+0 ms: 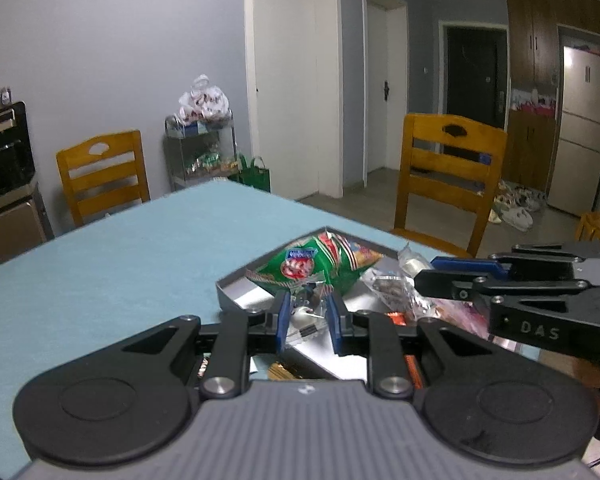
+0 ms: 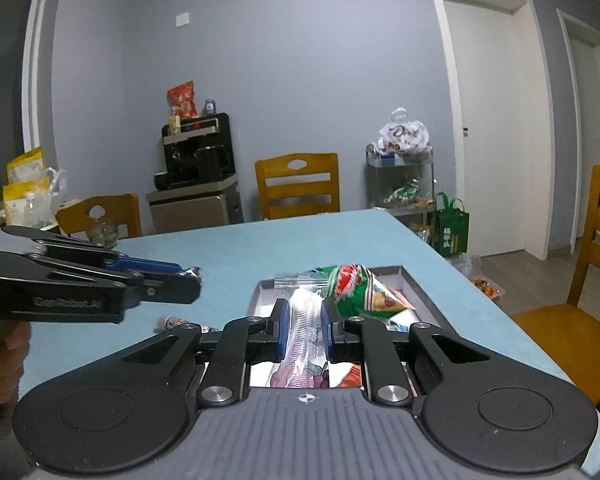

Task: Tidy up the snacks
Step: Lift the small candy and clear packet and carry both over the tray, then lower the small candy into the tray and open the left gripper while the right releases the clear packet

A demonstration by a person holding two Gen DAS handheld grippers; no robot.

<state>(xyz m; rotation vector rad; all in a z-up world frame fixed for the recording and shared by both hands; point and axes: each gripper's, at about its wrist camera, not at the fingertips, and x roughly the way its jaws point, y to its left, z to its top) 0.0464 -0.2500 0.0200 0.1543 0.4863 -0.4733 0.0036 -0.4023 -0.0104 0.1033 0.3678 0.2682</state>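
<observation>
A grey tray (image 1: 236,286) (image 2: 418,284) on the blue table (image 1: 120,256) holds a green and red snack bag (image 1: 320,266) (image 2: 360,290) and other packets. My left gripper (image 1: 308,314) is shut on a small clear-wrapped snack (image 1: 306,316) just above the tray's near edge. My right gripper (image 2: 303,326) is shut on a clear ribbed packet (image 2: 304,320) over the tray; it shows at the right of the left wrist view (image 1: 460,276), next to clear packets (image 1: 392,286). The left gripper shows at the left of the right wrist view (image 2: 188,276).
Wooden chairs (image 1: 448,176) (image 1: 100,176) (image 2: 298,186) stand around the table. A loose snack (image 2: 172,323) lies on the table left of the tray. A metal cart (image 2: 402,178) with bags and a black appliance (image 2: 198,156) stand by the wall.
</observation>
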